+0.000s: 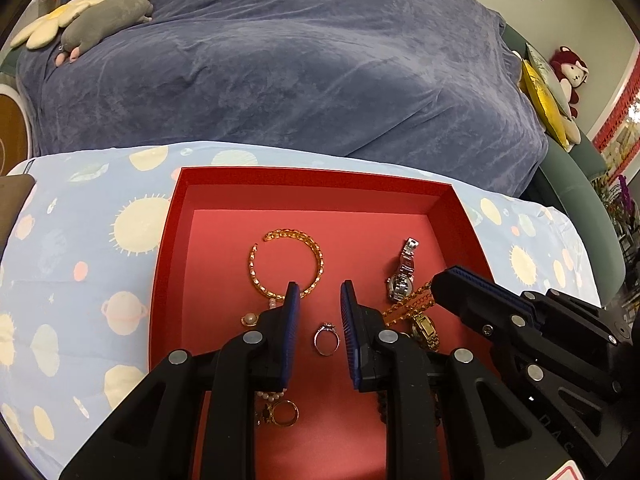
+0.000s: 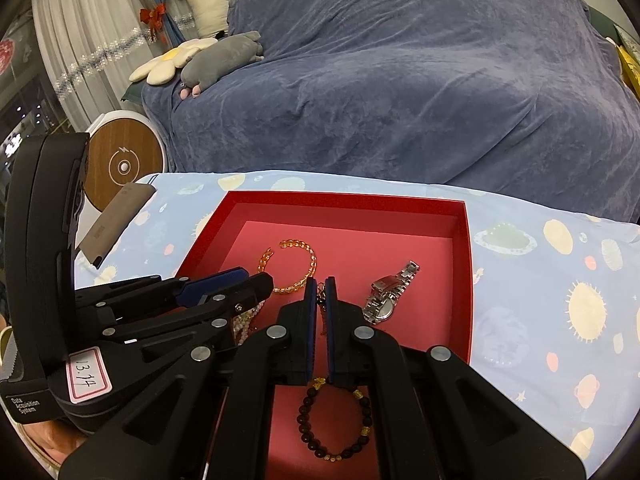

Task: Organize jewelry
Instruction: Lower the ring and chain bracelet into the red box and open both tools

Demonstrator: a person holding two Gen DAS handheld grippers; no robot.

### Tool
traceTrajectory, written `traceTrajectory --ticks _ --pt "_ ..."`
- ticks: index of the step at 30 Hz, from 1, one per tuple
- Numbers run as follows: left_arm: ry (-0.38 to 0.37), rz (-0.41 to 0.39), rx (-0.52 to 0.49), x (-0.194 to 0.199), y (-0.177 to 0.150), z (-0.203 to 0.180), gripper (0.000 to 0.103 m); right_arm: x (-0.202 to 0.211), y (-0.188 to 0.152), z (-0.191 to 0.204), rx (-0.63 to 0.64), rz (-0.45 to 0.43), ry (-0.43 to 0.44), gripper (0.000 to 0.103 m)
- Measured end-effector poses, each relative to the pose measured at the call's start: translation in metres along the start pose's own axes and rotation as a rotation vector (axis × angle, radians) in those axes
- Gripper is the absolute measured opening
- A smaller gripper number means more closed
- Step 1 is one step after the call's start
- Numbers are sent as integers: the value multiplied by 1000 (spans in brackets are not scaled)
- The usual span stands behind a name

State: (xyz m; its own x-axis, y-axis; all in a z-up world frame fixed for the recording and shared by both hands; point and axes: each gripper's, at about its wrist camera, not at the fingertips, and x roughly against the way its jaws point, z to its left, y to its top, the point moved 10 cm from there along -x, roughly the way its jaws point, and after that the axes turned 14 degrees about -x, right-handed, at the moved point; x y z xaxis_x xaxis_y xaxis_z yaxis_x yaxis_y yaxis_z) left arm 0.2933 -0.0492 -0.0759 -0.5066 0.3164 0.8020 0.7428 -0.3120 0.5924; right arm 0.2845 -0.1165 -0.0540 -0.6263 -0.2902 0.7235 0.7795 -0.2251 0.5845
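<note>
While boxed, ring (image 1: pixel 327 338) between left tongs (image 1: pixel 319 296)

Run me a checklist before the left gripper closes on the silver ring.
1. Silver ring lies flat between the jaws of the left gripper: ok.
2. Left jaws apart, not touching the ring: ok.
3. Ring clear of other pieces on the floor of the red box: ok.
4. Right gripper shut on the gold chain: ok.
5. Chain free of the gold watch beneath it: cannot tell.
</note>
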Motion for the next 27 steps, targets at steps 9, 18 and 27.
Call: traceTrajectory --ticks 9,18,27 --pt "35 -6 5 5 0 7 20 -3 0 -6 -16 -5 -12 6" --pt "56 -13 -4 13 -2 7 20 13 5 -8 -26 -33 -16 17" --pt "156 -25 -58 45 -27 1 43 39 -25 -5 -13 -32 -37 35"
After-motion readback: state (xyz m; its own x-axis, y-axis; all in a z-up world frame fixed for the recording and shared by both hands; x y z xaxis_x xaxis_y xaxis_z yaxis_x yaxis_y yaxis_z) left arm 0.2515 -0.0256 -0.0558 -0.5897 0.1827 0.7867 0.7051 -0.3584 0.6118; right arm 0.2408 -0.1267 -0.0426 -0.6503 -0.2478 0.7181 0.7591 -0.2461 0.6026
